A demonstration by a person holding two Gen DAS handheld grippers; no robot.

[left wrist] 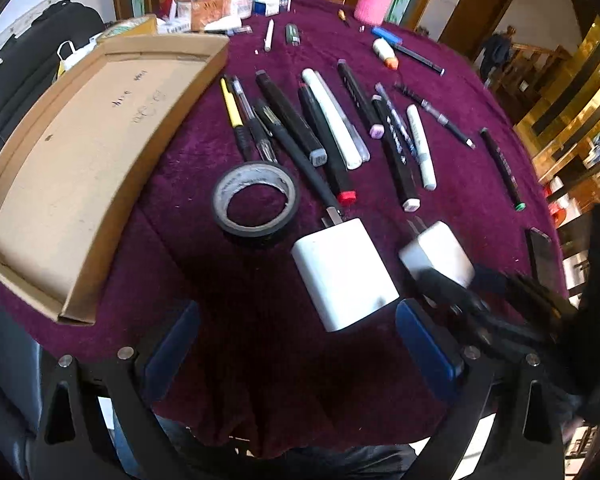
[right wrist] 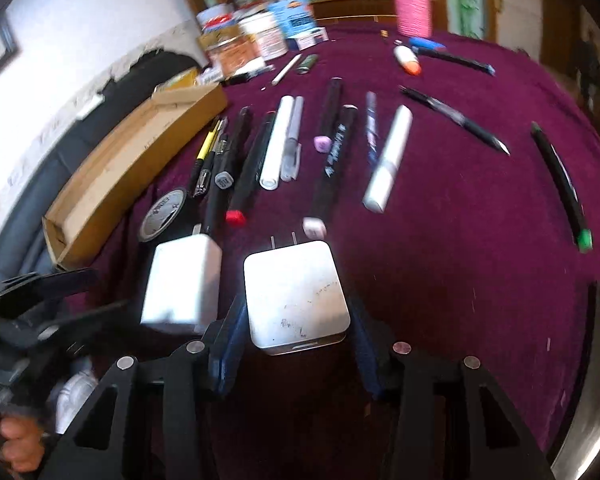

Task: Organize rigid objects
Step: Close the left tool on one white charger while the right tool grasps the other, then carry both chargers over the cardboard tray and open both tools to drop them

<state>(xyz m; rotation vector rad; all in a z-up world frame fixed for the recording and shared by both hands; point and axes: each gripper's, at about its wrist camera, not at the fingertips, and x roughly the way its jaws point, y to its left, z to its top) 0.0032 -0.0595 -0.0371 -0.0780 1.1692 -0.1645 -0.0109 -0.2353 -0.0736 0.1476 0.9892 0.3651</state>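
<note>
Two white chargers lie side by side on the purple cloth [left wrist: 460, 184], close to the near edge of the table. Far on the left sits a flat cardboard tray [left wrist: 80, 140] with nothing in it. Just to its right lies a roll of black tape [left wrist: 220, 196], flat on the cloth. Next comes a row of pens and markers [left wrist: 328, 120], lying close together and pointing toward the person.

The left gripper [left wrist: 298, 312] hangs over the left charger [left wrist: 340, 272]. Its blue pads [left wrist: 172, 344] stand wide apart and hold nothing (the charger lies nearer the right pad).

The right gripper [right wrist: 296, 304] is down around the right charger [right wrist: 296, 292]. A blue pad [right wrist: 230, 340] sits just beside each side of it. The picture is too blurry to tell whether the pads are squeezing it. The charger lies flat on the cloth, with its two metal prongs pointing away.

Farther right lies one black marker with a green tip [left wrist: 500, 168], apart from the others, and then a dark phone [left wrist: 542, 256] near the table's edge.
</note>
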